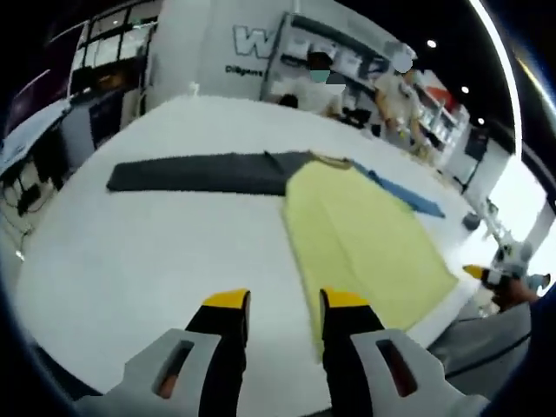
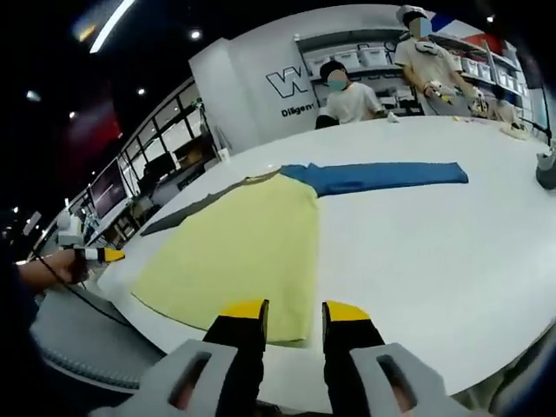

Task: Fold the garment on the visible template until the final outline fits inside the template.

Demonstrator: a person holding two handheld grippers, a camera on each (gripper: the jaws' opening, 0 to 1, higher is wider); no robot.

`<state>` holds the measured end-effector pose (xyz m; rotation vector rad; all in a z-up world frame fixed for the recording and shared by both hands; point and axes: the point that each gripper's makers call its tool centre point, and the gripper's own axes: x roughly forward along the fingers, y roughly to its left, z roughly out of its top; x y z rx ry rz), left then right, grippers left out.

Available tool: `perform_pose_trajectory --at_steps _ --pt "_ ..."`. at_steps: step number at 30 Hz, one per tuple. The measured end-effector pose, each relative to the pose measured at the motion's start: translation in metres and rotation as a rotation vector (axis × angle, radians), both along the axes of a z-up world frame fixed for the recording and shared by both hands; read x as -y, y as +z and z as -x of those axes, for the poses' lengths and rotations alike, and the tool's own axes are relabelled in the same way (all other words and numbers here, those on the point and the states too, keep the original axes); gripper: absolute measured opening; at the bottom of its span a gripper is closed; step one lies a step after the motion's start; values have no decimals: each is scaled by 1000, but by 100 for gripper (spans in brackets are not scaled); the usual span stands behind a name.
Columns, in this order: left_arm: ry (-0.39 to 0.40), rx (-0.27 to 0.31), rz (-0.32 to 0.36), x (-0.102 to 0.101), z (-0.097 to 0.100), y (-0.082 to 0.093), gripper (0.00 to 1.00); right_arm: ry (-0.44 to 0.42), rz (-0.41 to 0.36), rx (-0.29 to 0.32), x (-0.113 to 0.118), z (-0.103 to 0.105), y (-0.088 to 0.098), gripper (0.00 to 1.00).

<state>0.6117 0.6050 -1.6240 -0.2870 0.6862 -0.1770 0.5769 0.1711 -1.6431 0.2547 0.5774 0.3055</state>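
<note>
A garment lies flat on the white table (image 1: 156, 252): a pale yellow body (image 1: 360, 234), a dark grey sleeve (image 1: 200, 172) stretched out to one side and a blue sleeve (image 1: 408, 195) to the other. My left gripper (image 1: 282, 300) hovers open over the table, just left of the yellow body's near corner. The right gripper (image 1: 495, 276) shows beyond the table's edge. In the right gripper view the yellow body (image 2: 239, 252) and the blue sleeve (image 2: 382, 176) lie ahead. My right gripper (image 2: 294, 311) stands open above the body's near hem. The left gripper (image 2: 95, 254) shows at far left.
The table's rounded edge (image 2: 417, 365) runs just under my right gripper. Two people (image 2: 352, 97) stand at the table's far side, with shelves (image 2: 365, 56) and a white wall behind. Desks with monitors (image 1: 82, 130) stand beyond the table's left side.
</note>
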Motion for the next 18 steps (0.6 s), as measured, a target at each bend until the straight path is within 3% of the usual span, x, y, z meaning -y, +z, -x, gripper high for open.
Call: perform_pose_trajectory --at_steps 1,2,3,10,13,18 --pt "24 3 18 -3 -2 1 32 5 -6 7 -1 0 1 21" --pt "108 33 81 -14 -12 6 32 19 -39 21 -1 -2 2 21" --pt "126 47 97 -20 -20 8 32 19 -47 19 -1 -2 2 23" --pt "227 64 64 -64 -54 0 38 25 -44 -9 -1 2 -1 24" --pt "334 103 67 -103 -79 0 37 29 -34 -22 -1 4 -1 24" --pt "466 145 110 -139 -100 -1 33 45 -20 -39 -1 4 -2 23"
